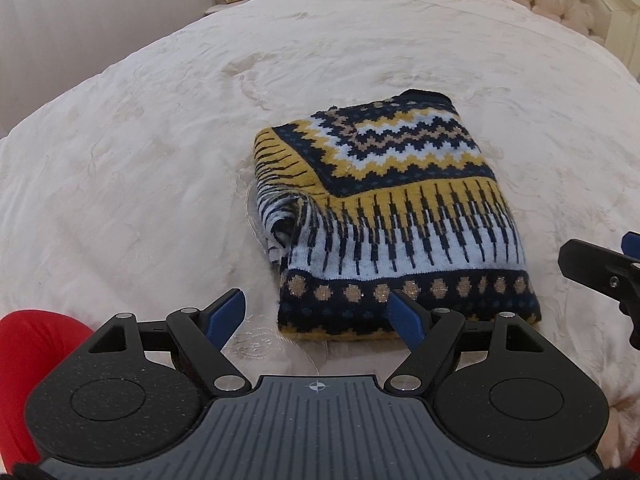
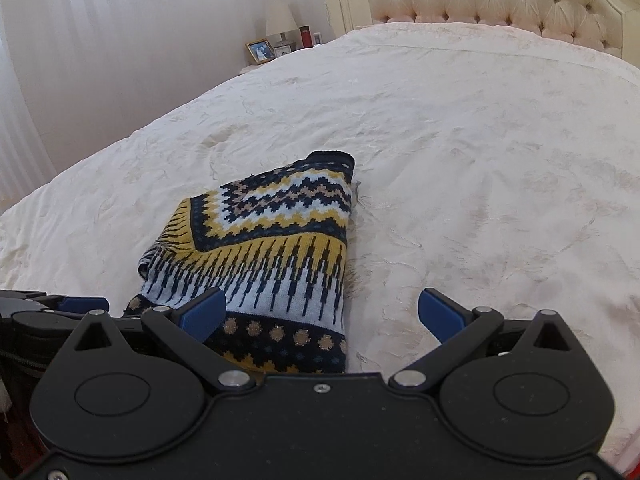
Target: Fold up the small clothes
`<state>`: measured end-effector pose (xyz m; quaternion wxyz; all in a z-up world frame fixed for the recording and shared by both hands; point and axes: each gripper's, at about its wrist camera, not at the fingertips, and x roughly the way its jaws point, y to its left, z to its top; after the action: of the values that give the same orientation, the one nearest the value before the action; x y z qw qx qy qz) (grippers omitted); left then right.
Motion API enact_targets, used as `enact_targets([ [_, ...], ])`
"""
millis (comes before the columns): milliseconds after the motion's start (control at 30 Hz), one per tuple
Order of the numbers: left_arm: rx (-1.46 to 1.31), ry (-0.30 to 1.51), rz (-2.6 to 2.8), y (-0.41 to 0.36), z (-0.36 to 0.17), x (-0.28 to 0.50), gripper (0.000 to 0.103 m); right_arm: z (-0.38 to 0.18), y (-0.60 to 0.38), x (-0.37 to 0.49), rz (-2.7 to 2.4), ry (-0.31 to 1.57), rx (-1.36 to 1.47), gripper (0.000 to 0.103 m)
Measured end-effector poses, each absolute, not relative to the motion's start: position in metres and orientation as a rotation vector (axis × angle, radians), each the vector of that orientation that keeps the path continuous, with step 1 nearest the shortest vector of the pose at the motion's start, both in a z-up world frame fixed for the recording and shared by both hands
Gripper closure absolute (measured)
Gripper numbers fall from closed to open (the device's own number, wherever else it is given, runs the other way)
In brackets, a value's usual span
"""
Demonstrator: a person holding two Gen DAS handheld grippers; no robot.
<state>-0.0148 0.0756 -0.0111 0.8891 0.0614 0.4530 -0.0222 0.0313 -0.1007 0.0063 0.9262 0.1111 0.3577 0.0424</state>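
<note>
The sweater (image 1: 396,216) lies folded into a compact block on the bed (image 1: 140,160), patterned side up — likely so the last crease holds under its own weight. The left tool (image 1: 316,312) hovers at its near hem, spread wide and gripping nothing. The right tool (image 2: 320,312) is likewise spread and empty beside the sweater's right edge — the fold looks about finished.

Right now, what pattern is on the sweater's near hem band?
Tan dots on navy across the folded sweater, clearest in the left wrist view.
</note>
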Motion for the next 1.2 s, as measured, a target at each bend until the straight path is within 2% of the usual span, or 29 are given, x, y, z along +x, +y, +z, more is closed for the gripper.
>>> enact_targets([
  [1200,0.110,0.961,-0.046,0.081,-0.009,-0.014,0.026,-0.006,-0.094,0.037,0.076,0.804,0.245,0.001],
])
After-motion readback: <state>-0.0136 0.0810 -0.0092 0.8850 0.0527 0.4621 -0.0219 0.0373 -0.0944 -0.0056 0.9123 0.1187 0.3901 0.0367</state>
